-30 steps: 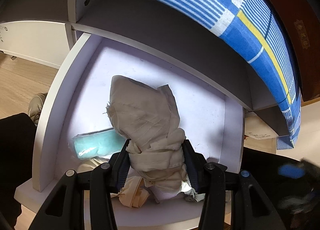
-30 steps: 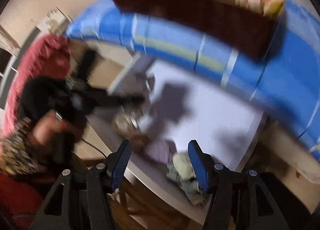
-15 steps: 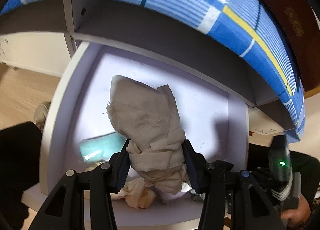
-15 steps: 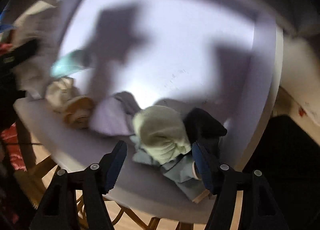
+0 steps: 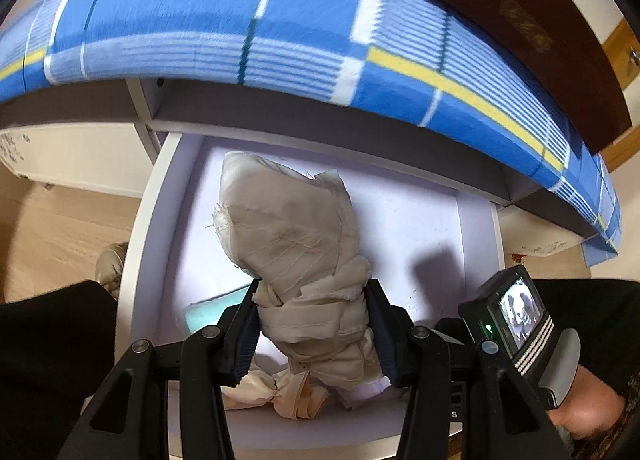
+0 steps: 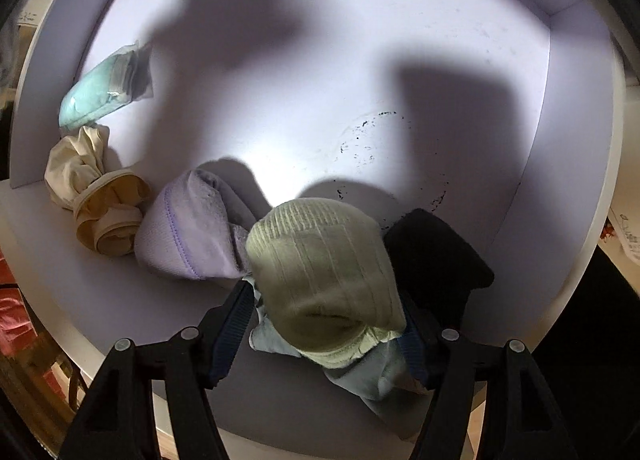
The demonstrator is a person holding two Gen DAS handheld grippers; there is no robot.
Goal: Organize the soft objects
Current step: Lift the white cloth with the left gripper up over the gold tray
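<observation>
My left gripper (image 5: 312, 334) is clamped on a beige cloth bundle (image 5: 296, 244); both pads press into its lower part, and the bundle stands up from the jaws toward twelve o'clock, raised above the white drawer (image 5: 432, 227). Under it, at about six o'clock in the left wrist view, a cream bundle (image 5: 256, 392) lies on the drawer floor, and a mint-green packet (image 5: 208, 310) peeks out at about nine o'clock of the gripper. Above the drawer runs a blue checked bed cover (image 5: 304, 19) with a yellow stripe. At four o'clock I see the person's right hand (image 5: 584, 412) on the grip of the other gripper, its little screen lit.

My right gripper (image 6: 326, 334) stands partly open over the near edge of the drawer (image 6: 576, 139). A pale green ribbed sock roll (image 6: 324, 268) sits between the jaws, on top of a light blue cloth (image 6: 360, 372). The left pad stands just clear of the roll; the right pad is hidden behind it, so I cannot tell whether it touches.

Around the roll, in the right wrist view: a lilac towel roll (image 6: 192, 232) touches it at nine o'clock, a black cloth (image 6: 440, 260) lies against it at three o'clock. Farther out toward nine and ten o'clock lie a tan and cream bundle (image 6: 96, 199) and then the mint-green packet (image 6: 100, 91), by the drawer's left wall.
</observation>
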